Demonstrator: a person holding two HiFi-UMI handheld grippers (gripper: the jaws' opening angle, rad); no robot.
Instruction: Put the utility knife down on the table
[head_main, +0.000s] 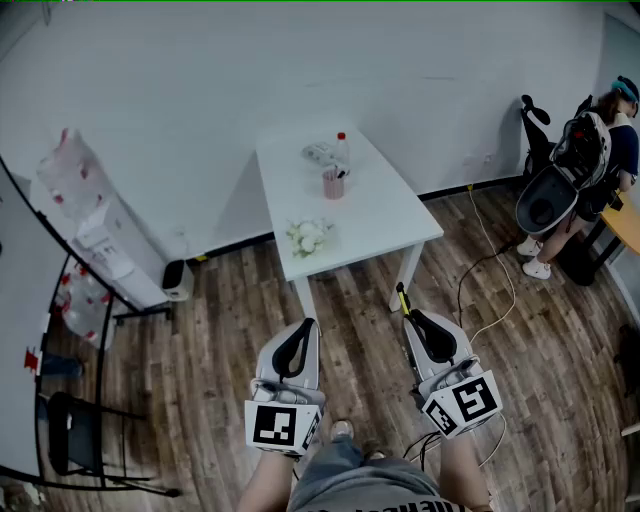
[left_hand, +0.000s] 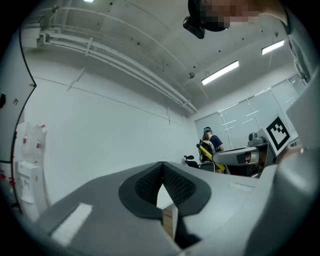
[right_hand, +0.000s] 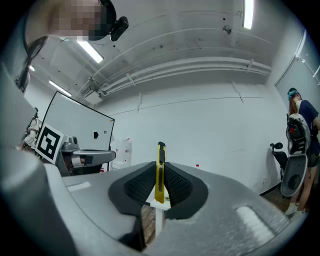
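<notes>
The yellow utility knife (right_hand: 160, 172) stands upright between the jaws of my right gripper (right_hand: 160, 187), which is shut on it. In the head view the utility knife (head_main: 402, 298) sticks forward out of the right gripper (head_main: 413, 320), over the wooden floor just short of the white table (head_main: 390, 215). My left gripper (head_main: 304, 328) hangs level beside it, shut with nothing in it. In its own view the left gripper (left_hand: 162, 169) has its pads pressed together. Both grippers are held near the person's waist, a step away from the table's near edge.
On the table stand a pink cup (head_main: 333, 184), a red-capped bottle (head_main: 342, 150) and a white bunch (head_main: 310, 236). A cable (head_main: 492, 265) trails over the floor to the right. A person with a backpack (head_main: 595, 150) stands far right. A rack with bags (head_main: 95, 235) lines the left wall.
</notes>
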